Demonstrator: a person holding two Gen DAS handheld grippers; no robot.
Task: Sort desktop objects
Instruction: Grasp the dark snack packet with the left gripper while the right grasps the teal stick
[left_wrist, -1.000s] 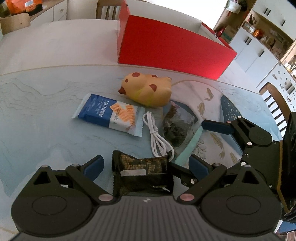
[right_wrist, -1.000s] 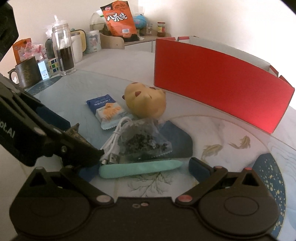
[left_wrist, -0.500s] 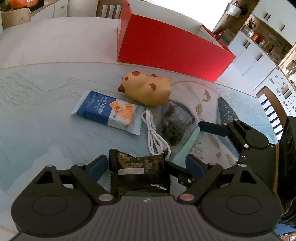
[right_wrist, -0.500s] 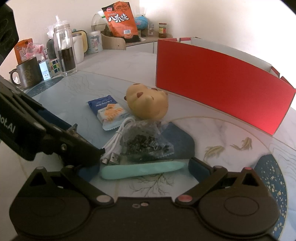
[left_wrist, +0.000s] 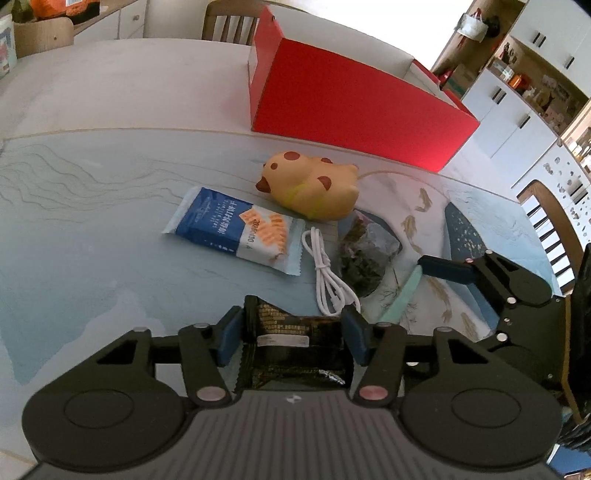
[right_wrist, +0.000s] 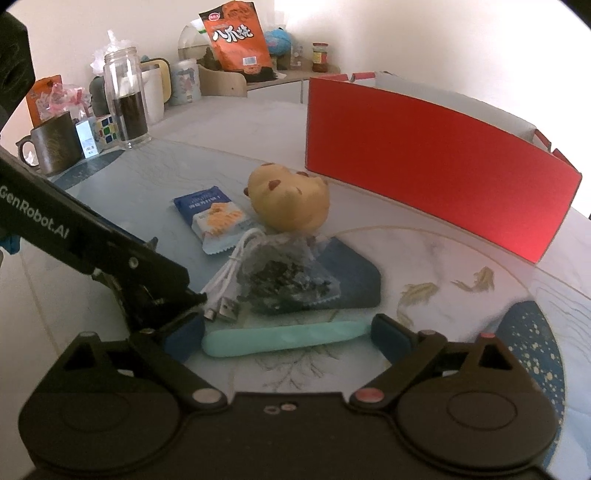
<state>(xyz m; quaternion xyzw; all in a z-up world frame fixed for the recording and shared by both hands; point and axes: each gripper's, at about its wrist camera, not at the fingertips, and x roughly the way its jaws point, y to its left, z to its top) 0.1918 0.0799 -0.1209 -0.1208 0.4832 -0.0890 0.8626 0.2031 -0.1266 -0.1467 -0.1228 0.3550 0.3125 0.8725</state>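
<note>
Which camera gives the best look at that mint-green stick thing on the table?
The right wrist view: the mint-green stick lies whole between that gripper's open fingers. The left wrist view shows only a sliver of it at the edge.

A round table (left_wrist: 85, 229) fills both views, its top printed in pale blue with thin wavy lines, gold fish (right_wrist: 476, 278) and a dark blue speckled patch (left_wrist: 461, 236). Behind it in the left wrist view stand a wooden chair (left_wrist: 229, 18) and a low white cabinet with drawers (left_wrist: 122, 22). To the right are tall white cupboards (left_wrist: 506, 114) with dark handles, open shelves (left_wrist: 535, 81) crowded with small items, and a 2nd wooden chair (left_wrist: 554, 221). Strong daylight washes out the far wall. In the right wrist view a plain pale wall (right_wrist: 424, 37) rises behind a cluttered counter (right_wrist: 280, 77).
</note>
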